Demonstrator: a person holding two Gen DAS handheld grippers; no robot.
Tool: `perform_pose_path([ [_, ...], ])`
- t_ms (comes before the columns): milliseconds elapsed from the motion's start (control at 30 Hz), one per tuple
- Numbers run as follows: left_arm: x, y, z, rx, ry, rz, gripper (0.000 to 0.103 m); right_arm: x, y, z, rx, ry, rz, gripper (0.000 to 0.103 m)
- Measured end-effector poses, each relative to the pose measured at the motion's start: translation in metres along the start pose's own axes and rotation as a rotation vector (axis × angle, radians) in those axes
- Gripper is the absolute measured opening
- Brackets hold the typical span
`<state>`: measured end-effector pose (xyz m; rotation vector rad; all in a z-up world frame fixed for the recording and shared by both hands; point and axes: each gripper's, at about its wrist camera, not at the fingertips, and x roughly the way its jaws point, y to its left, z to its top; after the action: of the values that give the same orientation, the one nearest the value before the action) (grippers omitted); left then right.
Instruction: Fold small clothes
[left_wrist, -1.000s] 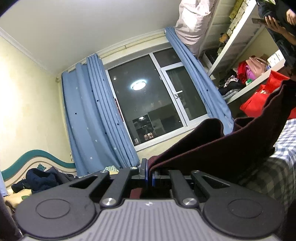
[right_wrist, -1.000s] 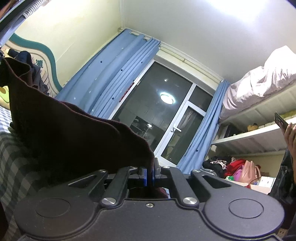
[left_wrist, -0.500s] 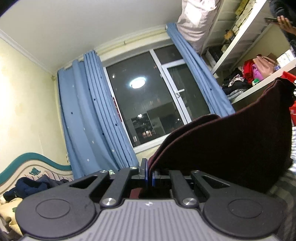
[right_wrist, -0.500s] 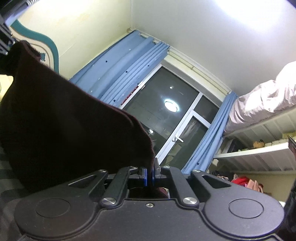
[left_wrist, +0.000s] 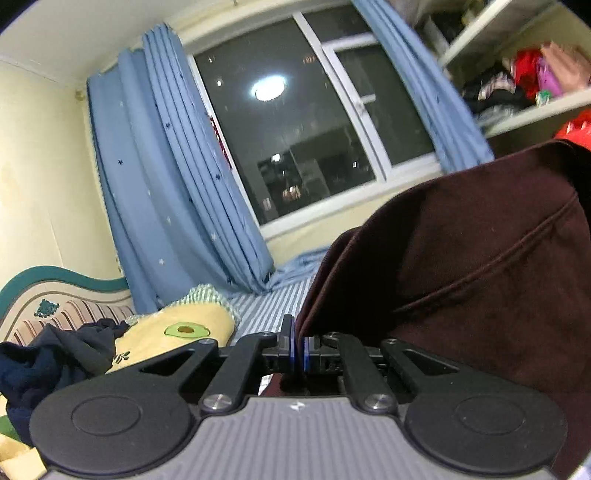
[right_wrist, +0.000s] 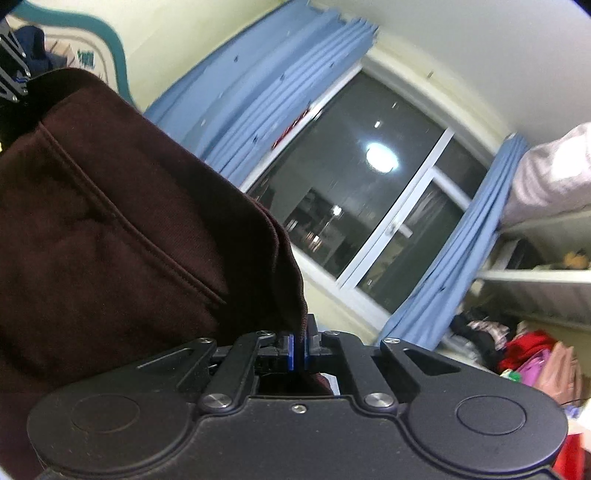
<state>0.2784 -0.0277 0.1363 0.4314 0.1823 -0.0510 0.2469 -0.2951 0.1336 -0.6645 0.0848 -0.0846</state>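
Both grippers clamped tight on the maroon garment (left_wrist: 480, 266) rn: left gripper (left_wrist: 297, 349) pinches an edge w/ cloth spreading to its right, right gripper (right_wrist: 299, 349) w/ cloth to its left.

We see a dark maroon garment (left_wrist: 480, 258) at three o'clock, blue curtains (left_wrist: 166, 177) dotted with small stars at ten o'clock, a blue-and-white striped sheet (left_wrist: 266, 306), a yellow pillow (left_wrist: 173, 328) with a green avocado print, and black grippers with blue pads (left_wrist: 291, 350).
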Motion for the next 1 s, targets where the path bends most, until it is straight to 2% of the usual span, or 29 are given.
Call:
perform_pose_path([
  [100, 0.038, -0.011, -0.007, 0.045, 0.05, 0.016, 0.003, 0.045, 0.013, -0.007, -0.021, 0.061, 0.025, 0.003],
  [367, 0.128, -0.033, -0.037, 0.04, 0.229, -0.025, 0.004, 0.131, 0.047, -0.041, -0.035, 0.236, 0.126, 0.004],
  [633, 0.173, -0.036, -0.065, 0.002, 0.365, -0.098, 0.005, 0.166, 0.073, -0.072, -0.027, 0.335, 0.204, 0.005],
  [800, 0.181, -0.018, -0.071, -0.083, 0.407, -0.169, 0.013, 0.174, 0.07, -0.083, 0.038, 0.373, 0.252, 0.02],
  [833, 0.182, -0.014, -0.071, -0.099, 0.413, -0.185, 0.017, 0.172, 0.069, -0.085, 0.046, 0.373, 0.249, 0.029],
  [867, 0.183, -0.009, -0.072, -0.115, 0.42, -0.195, 0.029, 0.17, 0.069, -0.086, 0.057, 0.373, 0.247, 0.034],
  [900, 0.183, -0.005, -0.071, -0.127, 0.425, -0.203, 0.038, 0.17, 0.066, -0.087, 0.072, 0.374, 0.247, 0.035],
  [933, 0.183, 0.001, -0.071, -0.142, 0.42, -0.207, 0.057, 0.171, 0.064, -0.088, 0.09, 0.38, 0.247, 0.037],
  [967, 0.183, 0.008, -0.071, -0.156, 0.409, -0.209, 0.069, 0.17, 0.062, -0.089, 0.109, 0.385, 0.25, 0.042],
  [1000, 0.182, 0.015, -0.07, -0.17, 0.4, -0.214, 0.072, 0.17, 0.058, -0.09, 0.133, 0.392, 0.255, 0.046],
])
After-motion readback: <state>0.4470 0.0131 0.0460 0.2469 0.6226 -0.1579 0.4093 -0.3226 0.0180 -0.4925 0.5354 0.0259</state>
